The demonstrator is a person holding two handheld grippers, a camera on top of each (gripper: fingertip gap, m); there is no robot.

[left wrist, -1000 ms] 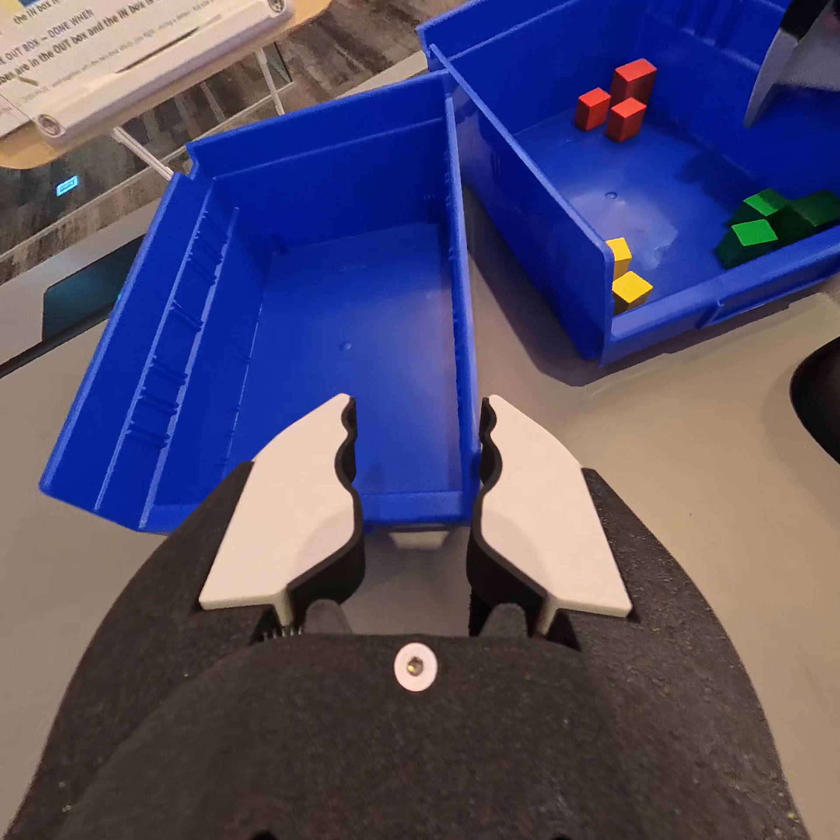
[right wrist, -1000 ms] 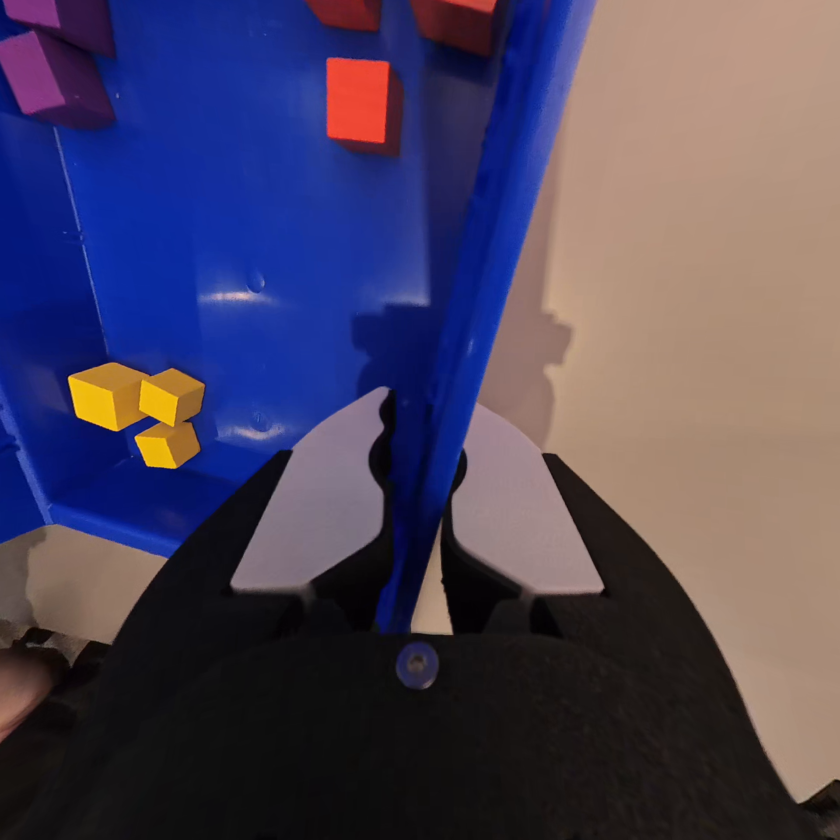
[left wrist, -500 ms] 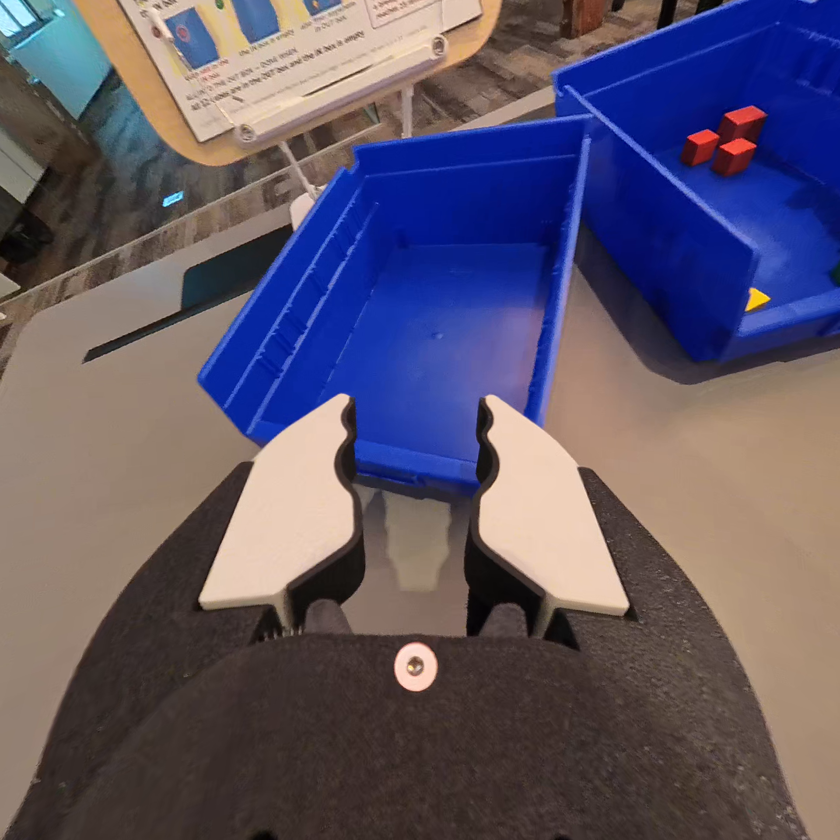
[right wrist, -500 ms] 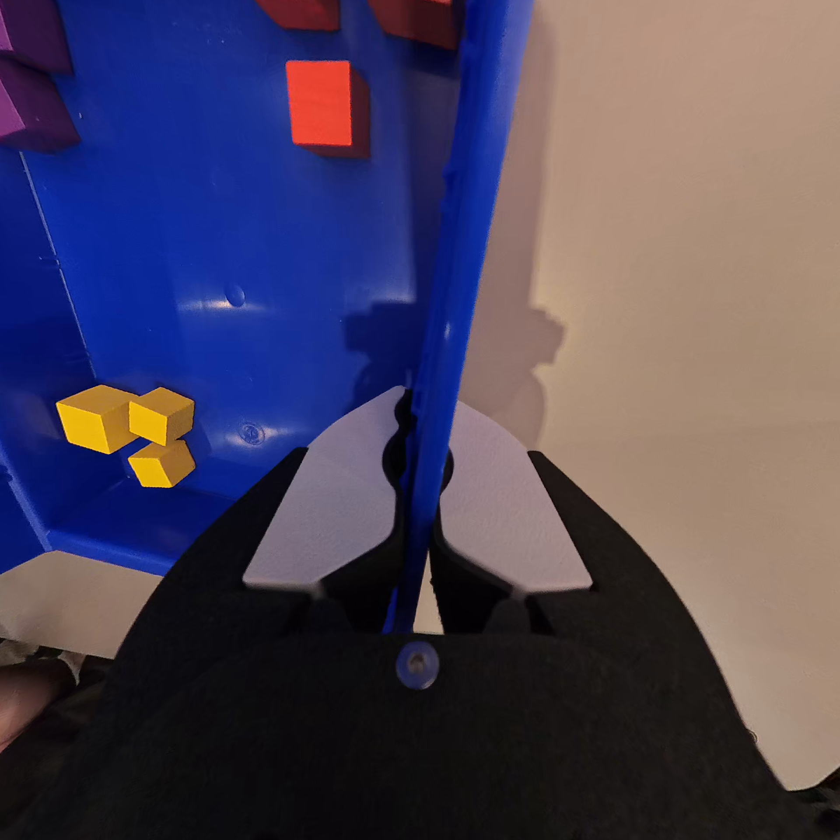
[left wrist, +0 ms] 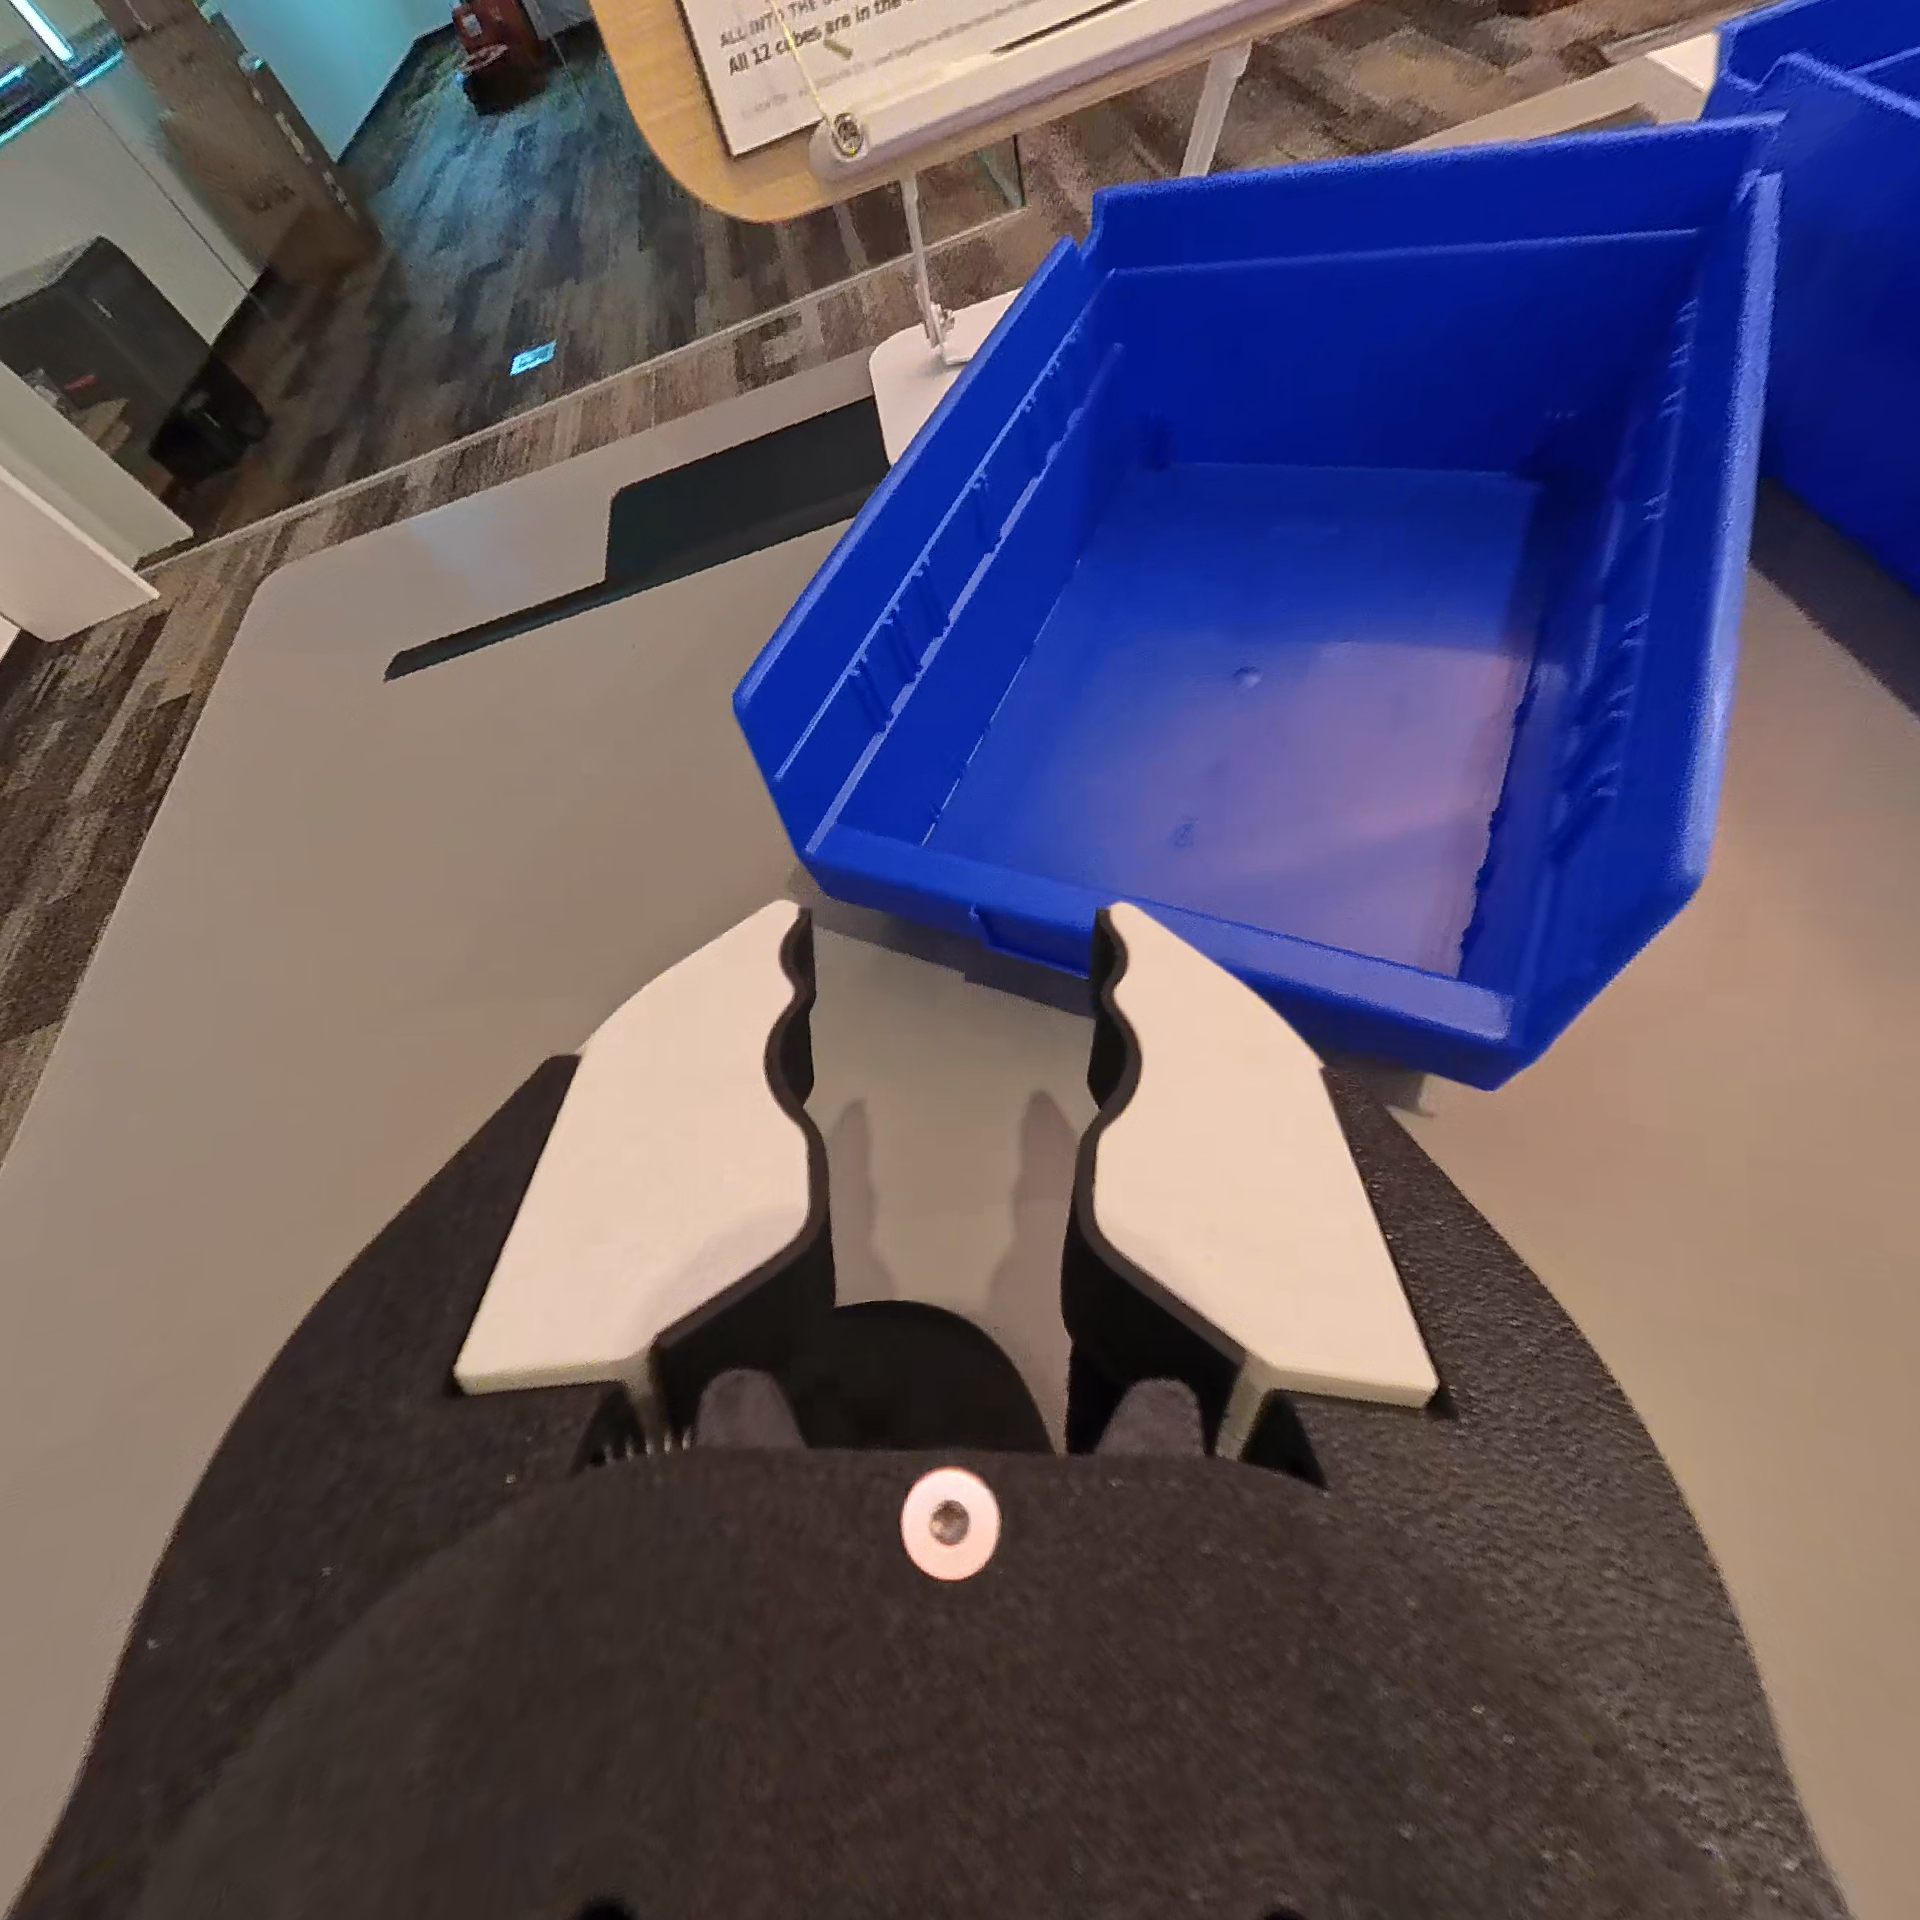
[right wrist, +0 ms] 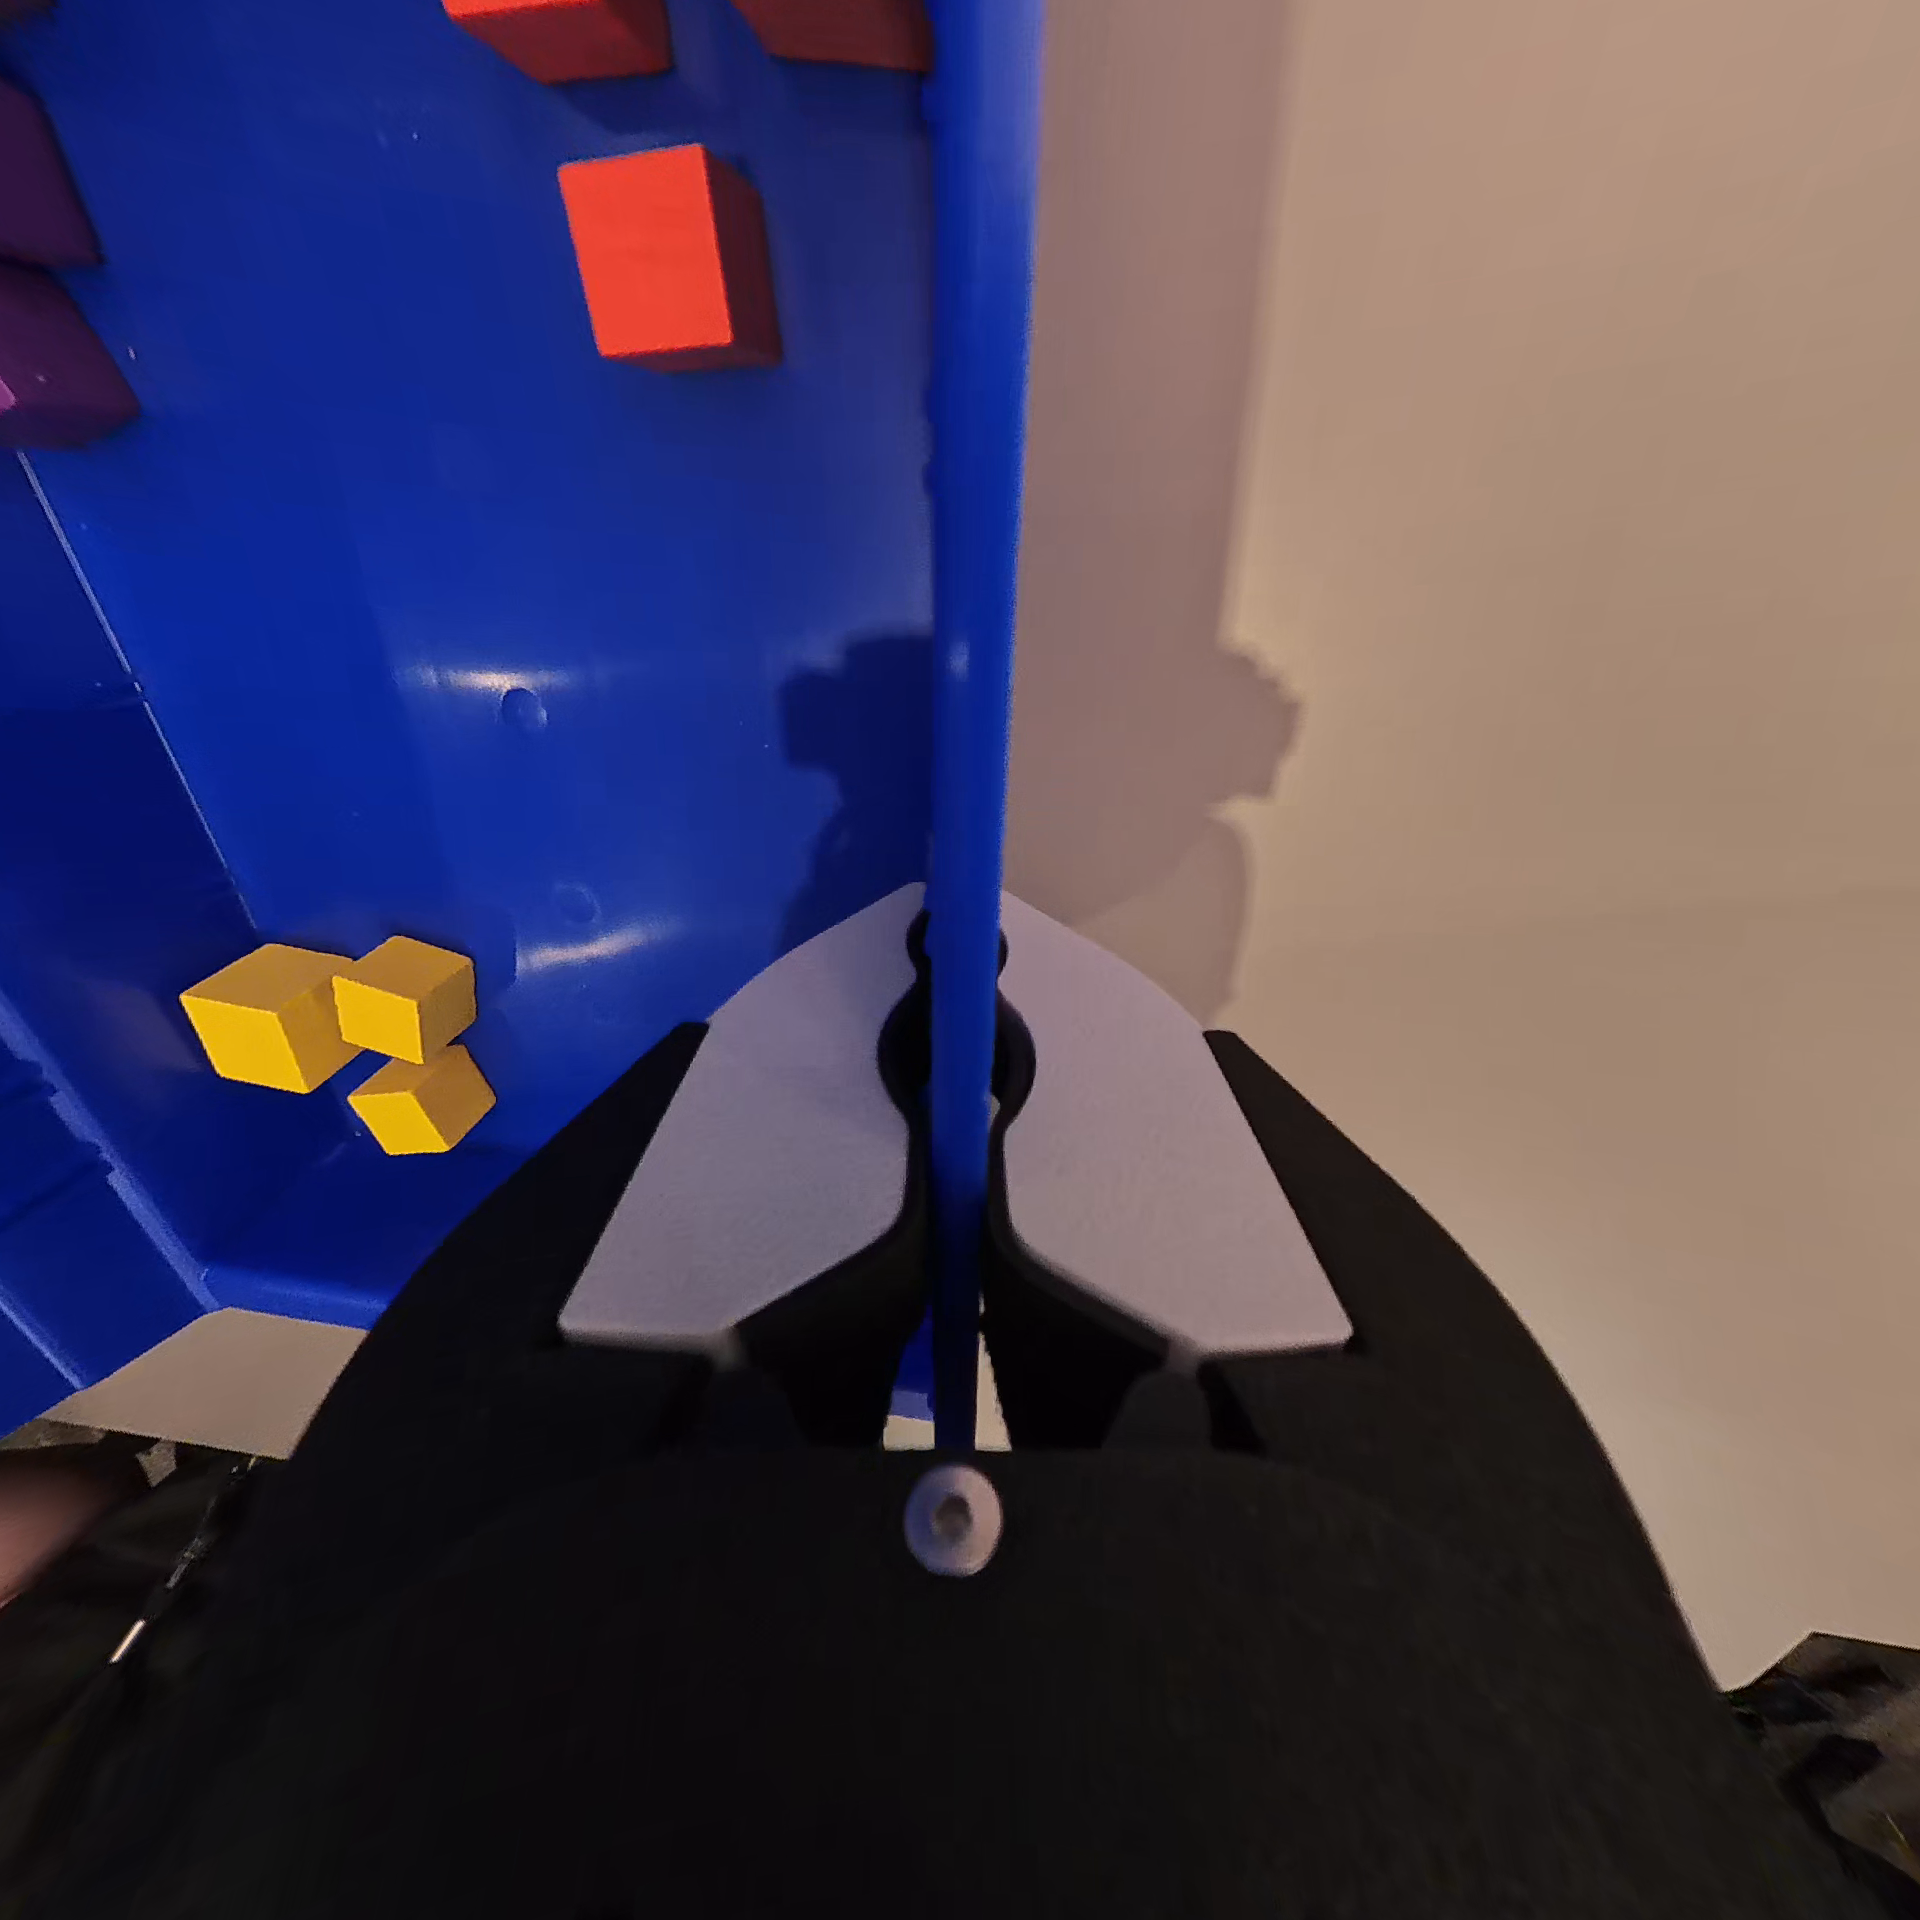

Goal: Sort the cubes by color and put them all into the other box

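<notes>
In the left wrist view an empty blue box (left wrist: 1278, 727) sits on the grey table, up and right of my left gripper (left wrist: 951, 935), which is open, empty and just short of the box's near rim. In the right wrist view my right gripper (right wrist: 961, 935) is shut on the right side wall (right wrist: 971, 520) of the second blue box. Inside that box lie three yellow cubes (right wrist: 343, 1034) near the front left, a red cube (right wrist: 665, 255) farther in with more red cubes at the top edge, and purple cubes (right wrist: 47, 343) at the left edge.
A wooden sign board on a white stand (left wrist: 935, 94) rises behind the empty box. A corner of the second box (left wrist: 1849, 260) shows at the far right. A dark slot (left wrist: 644, 561) cuts the table's far left. The table edge (right wrist: 1766, 1652) is near the lower right.
My left gripper has pulled back and to the left, away from the empty box, staying open. My right gripper has closed tighter on the box wall, and the box has swung slightly.
</notes>
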